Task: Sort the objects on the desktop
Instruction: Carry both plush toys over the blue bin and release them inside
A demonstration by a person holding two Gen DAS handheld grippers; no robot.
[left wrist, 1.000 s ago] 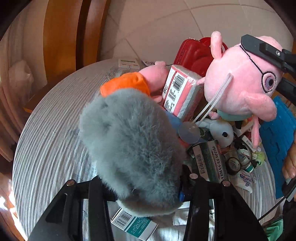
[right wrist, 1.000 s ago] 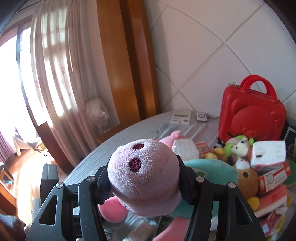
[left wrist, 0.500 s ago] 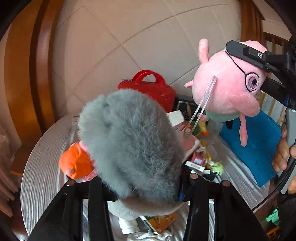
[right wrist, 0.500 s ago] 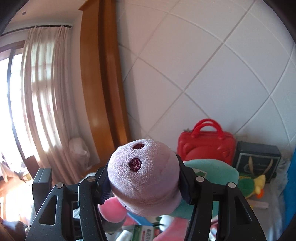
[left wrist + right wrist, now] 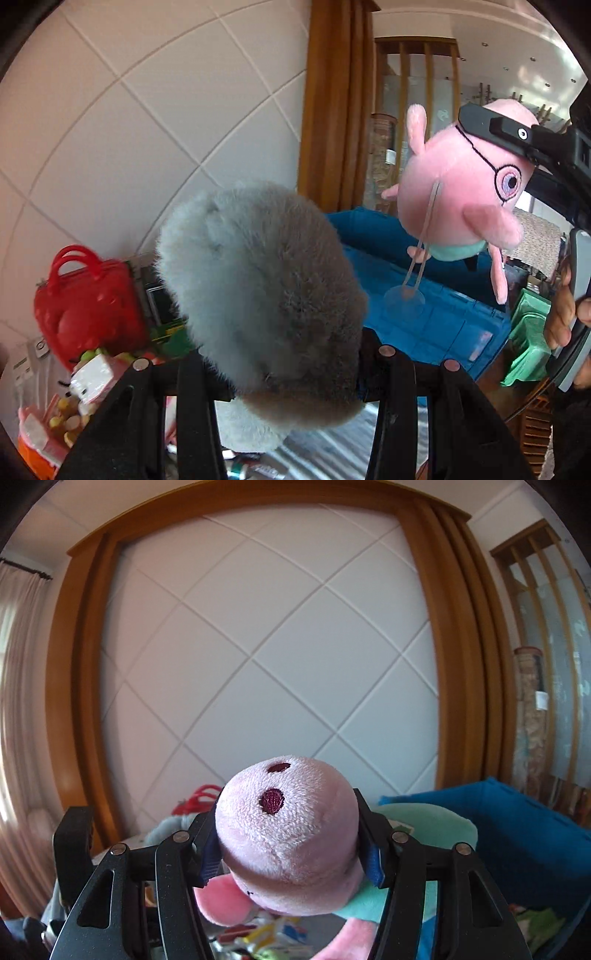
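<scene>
My left gripper is shut on a grey fluffy plush toy and holds it up in the air. My right gripper is shut on the snout of a pink pig plush with a teal shirt; in the left wrist view the pig plush hangs from the right gripper at upper right, a clear suction cup on a cord dangling below it. A blue plastic crate stands behind both toys and also shows in the right wrist view.
A red carry case stands at the left by the tiled wall. Small boxes and packets lie in a heap below it. A green stool stands on the floor at right. A wooden door frame borders the wall.
Both grippers have lifted and swung right with their toys. The table and clutter have dropped out of view; the blue crate has come into view behind the toys.
</scene>
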